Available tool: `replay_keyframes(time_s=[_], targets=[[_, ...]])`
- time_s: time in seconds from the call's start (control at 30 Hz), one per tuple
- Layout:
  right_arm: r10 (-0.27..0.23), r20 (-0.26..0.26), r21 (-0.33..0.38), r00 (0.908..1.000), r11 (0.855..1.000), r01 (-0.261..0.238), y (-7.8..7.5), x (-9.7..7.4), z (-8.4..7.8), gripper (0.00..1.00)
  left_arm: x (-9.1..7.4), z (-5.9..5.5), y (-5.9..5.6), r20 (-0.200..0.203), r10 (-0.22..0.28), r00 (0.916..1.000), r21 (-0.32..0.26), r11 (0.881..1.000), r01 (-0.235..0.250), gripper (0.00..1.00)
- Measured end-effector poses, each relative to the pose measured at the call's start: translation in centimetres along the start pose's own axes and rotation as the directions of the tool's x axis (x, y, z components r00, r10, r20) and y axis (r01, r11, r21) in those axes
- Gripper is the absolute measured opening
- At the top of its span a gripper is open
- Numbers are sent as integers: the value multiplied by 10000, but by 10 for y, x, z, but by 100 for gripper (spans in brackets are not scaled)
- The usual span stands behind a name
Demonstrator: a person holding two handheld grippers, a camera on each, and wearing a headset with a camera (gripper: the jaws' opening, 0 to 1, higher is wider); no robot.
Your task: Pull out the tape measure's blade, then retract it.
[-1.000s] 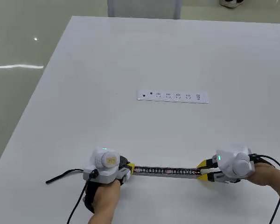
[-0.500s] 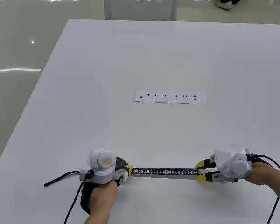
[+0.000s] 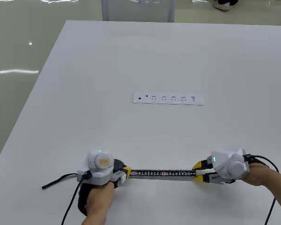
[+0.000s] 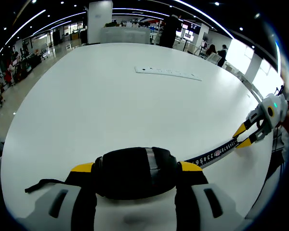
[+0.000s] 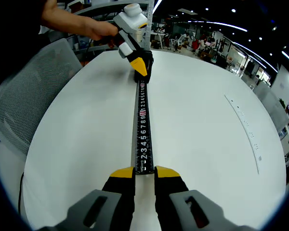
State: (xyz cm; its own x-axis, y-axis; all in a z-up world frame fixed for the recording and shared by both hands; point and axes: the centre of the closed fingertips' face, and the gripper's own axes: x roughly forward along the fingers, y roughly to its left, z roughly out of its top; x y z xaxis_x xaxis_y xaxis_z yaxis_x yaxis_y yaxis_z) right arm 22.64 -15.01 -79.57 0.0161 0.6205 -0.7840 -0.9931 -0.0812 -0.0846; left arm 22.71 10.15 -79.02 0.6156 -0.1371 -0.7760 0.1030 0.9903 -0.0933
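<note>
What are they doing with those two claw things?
A person is working a tape measure on a white table. The left gripper clamps its black case, and the right gripper pinches the end of the blade. The blade lies stretched out between them. A power strip sits farther back.

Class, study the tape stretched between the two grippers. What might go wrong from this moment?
1. The right gripper pinches only the very tip of the blade; if it slips, the blade may snap back towards the case.
2. The left gripper clamps the rounded case, which might twist or squirt out during retraction.
</note>
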Motion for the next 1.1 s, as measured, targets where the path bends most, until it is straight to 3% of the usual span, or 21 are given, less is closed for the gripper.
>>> replay_keyframes(time_s=[1.1], targets=[[88, 204, -224, 9998, 9997, -84, -2, 10, 16, 14, -5, -1, 1, -88, -331, 9994, -287, 9990, 328, 62]])
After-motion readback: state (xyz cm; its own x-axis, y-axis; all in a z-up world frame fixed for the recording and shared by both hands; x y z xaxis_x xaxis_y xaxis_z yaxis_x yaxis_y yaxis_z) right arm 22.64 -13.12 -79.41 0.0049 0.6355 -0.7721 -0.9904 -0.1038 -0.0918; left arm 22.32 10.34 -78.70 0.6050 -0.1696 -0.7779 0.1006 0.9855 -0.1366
